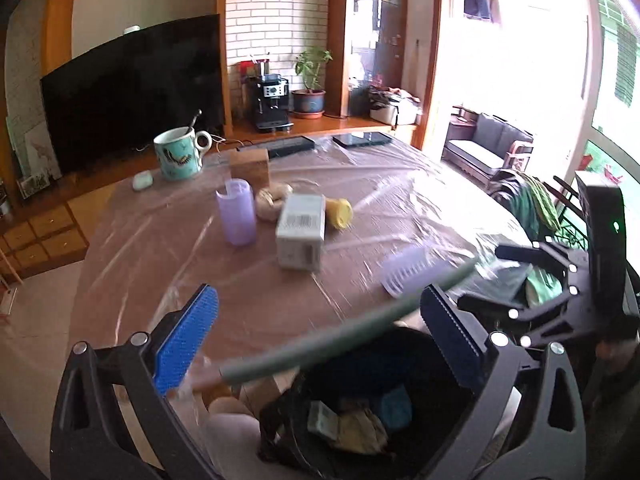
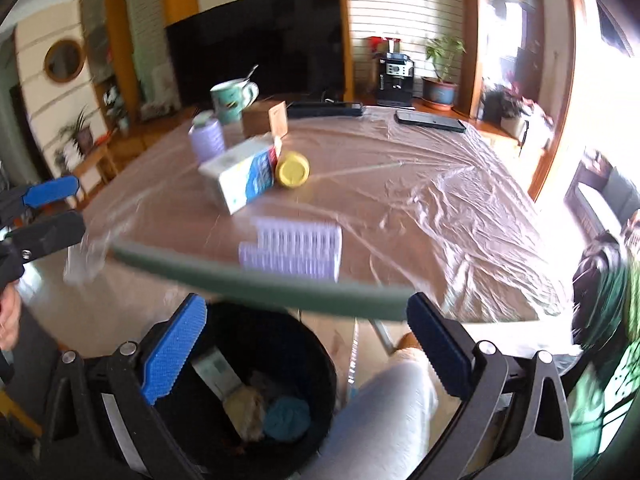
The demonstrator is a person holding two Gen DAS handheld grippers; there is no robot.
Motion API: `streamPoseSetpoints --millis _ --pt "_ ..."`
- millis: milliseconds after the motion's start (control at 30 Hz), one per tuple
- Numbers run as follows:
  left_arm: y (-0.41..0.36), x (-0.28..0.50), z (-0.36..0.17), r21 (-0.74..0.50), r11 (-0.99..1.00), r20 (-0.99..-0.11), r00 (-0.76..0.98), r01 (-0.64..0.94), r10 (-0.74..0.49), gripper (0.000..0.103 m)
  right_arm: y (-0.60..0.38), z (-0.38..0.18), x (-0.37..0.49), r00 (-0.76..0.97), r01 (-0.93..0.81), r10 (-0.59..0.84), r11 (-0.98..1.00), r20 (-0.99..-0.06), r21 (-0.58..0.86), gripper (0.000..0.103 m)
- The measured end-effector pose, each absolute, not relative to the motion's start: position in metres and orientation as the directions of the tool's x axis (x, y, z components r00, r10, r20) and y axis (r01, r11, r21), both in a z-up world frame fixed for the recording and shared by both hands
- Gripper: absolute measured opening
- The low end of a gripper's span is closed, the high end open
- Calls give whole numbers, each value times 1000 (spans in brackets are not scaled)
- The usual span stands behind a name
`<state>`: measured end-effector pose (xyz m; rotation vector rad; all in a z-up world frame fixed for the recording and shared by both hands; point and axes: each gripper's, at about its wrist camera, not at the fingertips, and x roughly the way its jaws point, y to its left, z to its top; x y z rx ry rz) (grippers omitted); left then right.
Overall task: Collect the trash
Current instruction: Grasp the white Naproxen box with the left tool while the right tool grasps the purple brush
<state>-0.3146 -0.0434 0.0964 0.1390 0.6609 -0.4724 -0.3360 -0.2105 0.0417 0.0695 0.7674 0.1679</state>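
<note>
A black trash bin (image 1: 420,364) stands below the table's near edge, holding a teal wad, crumpled paper and a small box; it also shows in the right wrist view (image 2: 316,360). My left gripper (image 1: 320,336) is open and empty above the bin. My right gripper (image 2: 308,344) is open and empty above the bin too. On the plastic-covered table (image 1: 400,200) lie a white carton (image 1: 300,232), a yellow lid (image 1: 340,212), a lilac cup (image 1: 236,212), a lilac comb-like piece (image 1: 404,272) and a bagel-like lump (image 1: 272,198).
A patterned mug (image 1: 178,158) with a spoon, a brown box (image 1: 248,166), an earbud case (image 1: 143,180), a keyboard (image 1: 292,145) and a tablet (image 1: 362,139) sit at the far side. The table's green rim (image 2: 256,284) crosses both views. A person's leg (image 2: 384,416) is beside the bin.
</note>
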Motion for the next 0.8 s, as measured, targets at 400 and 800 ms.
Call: streamPoseSetpoints --millis 400,800 --pt "-66 -217 60 -31 882 -714 607 470 -349 101 -196 22 -279 671 -64 112 994 -733 93 99" --pt "-90 -181 35 9 870 -767 561 493 -310 94 -193 14 -260 633 -62 134 991 -762 122 99"
